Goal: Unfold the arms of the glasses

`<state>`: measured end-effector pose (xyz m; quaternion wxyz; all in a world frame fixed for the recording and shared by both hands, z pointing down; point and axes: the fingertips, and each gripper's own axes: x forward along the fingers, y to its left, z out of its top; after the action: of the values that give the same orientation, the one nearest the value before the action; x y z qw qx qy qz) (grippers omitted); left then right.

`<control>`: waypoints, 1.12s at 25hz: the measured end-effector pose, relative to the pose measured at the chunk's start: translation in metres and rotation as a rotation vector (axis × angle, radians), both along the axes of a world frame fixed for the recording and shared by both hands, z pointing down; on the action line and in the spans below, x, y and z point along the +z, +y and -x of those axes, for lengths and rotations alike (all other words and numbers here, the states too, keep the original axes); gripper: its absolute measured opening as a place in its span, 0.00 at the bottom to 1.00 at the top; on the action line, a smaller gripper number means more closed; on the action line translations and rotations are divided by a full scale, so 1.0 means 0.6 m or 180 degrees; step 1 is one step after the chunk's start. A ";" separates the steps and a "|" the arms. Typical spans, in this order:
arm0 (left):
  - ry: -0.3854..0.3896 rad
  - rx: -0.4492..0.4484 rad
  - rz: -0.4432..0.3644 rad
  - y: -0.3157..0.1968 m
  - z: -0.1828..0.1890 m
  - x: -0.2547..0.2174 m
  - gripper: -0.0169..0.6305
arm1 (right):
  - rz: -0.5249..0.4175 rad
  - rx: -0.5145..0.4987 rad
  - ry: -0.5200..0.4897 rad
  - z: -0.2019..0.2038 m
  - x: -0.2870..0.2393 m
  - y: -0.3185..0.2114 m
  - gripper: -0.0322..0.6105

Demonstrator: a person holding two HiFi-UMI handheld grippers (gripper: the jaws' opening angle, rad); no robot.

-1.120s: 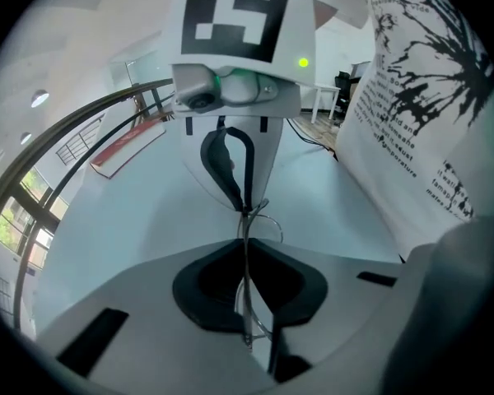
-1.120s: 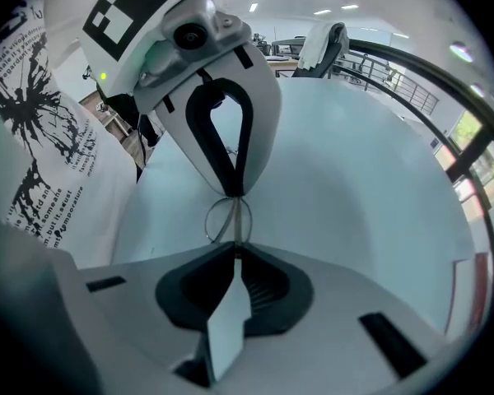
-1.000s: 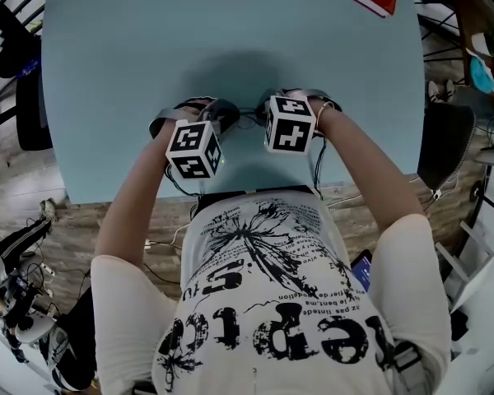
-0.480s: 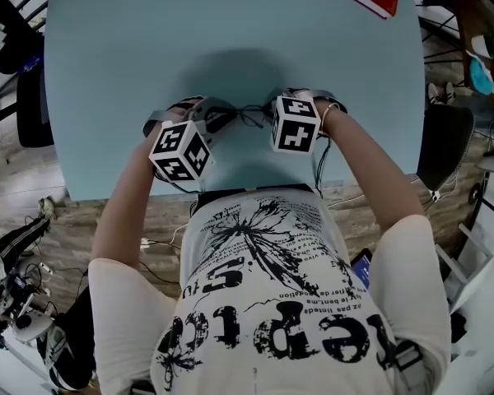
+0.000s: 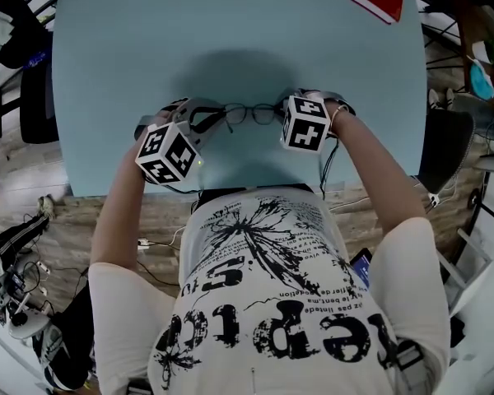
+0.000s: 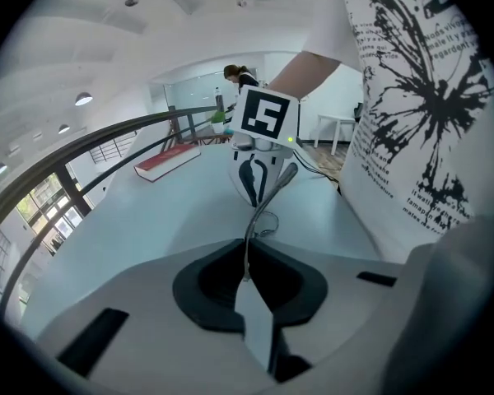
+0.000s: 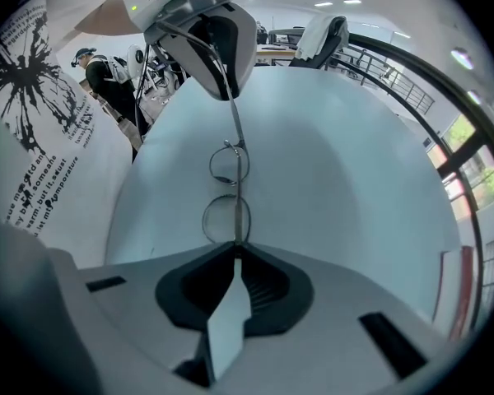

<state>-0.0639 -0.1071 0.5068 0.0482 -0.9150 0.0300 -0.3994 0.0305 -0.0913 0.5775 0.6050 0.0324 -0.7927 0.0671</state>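
Glasses (image 5: 253,113) strung between my two tools, long axis tool to tool
My left tool (image 6: 246,270) pinches one arm (image 6: 253,225) at its tip, my right tool (image 7: 233,257) the opposite end; lenses (image 7: 225,219) lie nearer the right, over the worktop (image 5: 230,23)

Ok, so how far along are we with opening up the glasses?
Done: both ends are gripped. The right gripper is shut on the glasses at the frame's end. In hand: the left gripper is shut on one thin arm. Left: in the right gripper view that arm runs along the lenses, so it looks not yet swung out. The other arm I cannot make out.
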 end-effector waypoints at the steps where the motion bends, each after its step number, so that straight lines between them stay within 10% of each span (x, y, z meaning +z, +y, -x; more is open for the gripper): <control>1: 0.0016 -0.0018 0.0012 0.001 0.003 0.000 0.07 | -0.0012 0.0006 0.0015 0.000 0.000 0.000 0.11; 11: 0.0201 -0.0034 0.0043 0.014 0.006 0.003 0.07 | -0.0130 0.0137 0.0148 0.003 -0.003 -0.003 0.13; 15: 0.0261 -0.0009 0.0071 0.021 0.005 0.005 0.07 | -0.0213 0.0209 0.0065 0.028 -0.016 -0.001 0.30; 28: 0.0342 -0.0048 0.0072 0.025 0.006 0.008 0.07 | -0.0348 -0.0304 0.0013 0.138 -0.012 -0.002 0.17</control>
<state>-0.0674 -0.0919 0.5114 0.0332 -0.9354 0.0348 -0.3504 -0.0521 -0.0927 0.5704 0.6065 0.0277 -0.7946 -0.0054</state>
